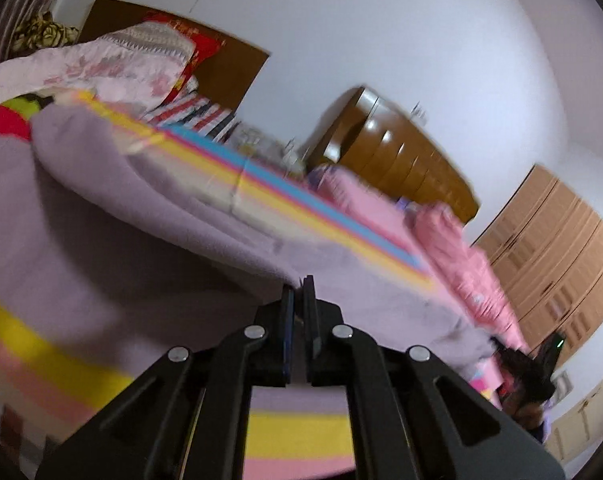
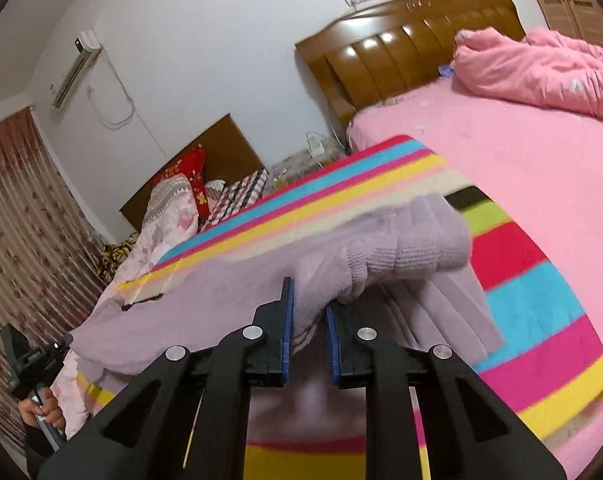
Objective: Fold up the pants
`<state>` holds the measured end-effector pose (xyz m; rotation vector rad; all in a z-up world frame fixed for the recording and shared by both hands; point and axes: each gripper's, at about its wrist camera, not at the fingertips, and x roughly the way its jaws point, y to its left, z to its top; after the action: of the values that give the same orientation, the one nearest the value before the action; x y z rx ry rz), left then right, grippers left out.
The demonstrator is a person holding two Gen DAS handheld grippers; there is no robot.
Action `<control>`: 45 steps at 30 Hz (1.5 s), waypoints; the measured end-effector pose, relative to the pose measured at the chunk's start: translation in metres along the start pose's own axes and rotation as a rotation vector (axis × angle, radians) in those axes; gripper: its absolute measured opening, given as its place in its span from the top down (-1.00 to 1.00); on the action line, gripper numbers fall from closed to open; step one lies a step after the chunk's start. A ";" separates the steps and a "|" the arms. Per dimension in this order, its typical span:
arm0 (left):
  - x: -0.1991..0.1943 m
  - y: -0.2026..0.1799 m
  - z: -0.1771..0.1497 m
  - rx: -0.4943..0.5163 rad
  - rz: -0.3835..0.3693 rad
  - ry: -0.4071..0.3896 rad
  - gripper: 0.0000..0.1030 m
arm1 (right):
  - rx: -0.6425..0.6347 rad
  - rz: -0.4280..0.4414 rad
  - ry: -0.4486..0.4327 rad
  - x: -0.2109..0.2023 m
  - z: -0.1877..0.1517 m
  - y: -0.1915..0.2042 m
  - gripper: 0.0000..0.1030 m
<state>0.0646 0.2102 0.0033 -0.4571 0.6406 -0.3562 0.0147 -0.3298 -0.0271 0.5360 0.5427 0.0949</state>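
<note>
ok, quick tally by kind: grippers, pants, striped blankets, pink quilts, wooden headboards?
Grippers: 2, left gripper and right gripper
Pants: 1, lilac pants
Striped blankets: 1, striped blanket
Pink quilts: 1, pink quilt
Wooden headboards: 2, large headboard and small headboard
Total: 7
</note>
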 end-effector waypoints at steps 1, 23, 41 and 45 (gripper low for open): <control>0.007 0.008 -0.010 0.000 0.019 0.033 0.93 | 0.023 -0.012 0.040 0.005 -0.010 -0.011 0.64; 0.040 0.034 -0.042 -0.071 0.056 0.124 0.73 | 0.164 -0.004 0.111 0.022 -0.048 -0.043 0.60; 0.043 0.029 -0.050 -0.066 0.123 0.102 0.83 | 0.195 -0.024 0.082 0.023 -0.052 -0.051 0.62; 0.032 0.018 -0.043 -0.003 0.201 0.085 -0.20 | 0.124 -0.071 0.139 0.014 -0.044 -0.043 0.49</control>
<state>0.0641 0.1981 -0.0524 -0.3784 0.7630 -0.1840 0.0014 -0.3431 -0.0876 0.6334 0.7059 0.0313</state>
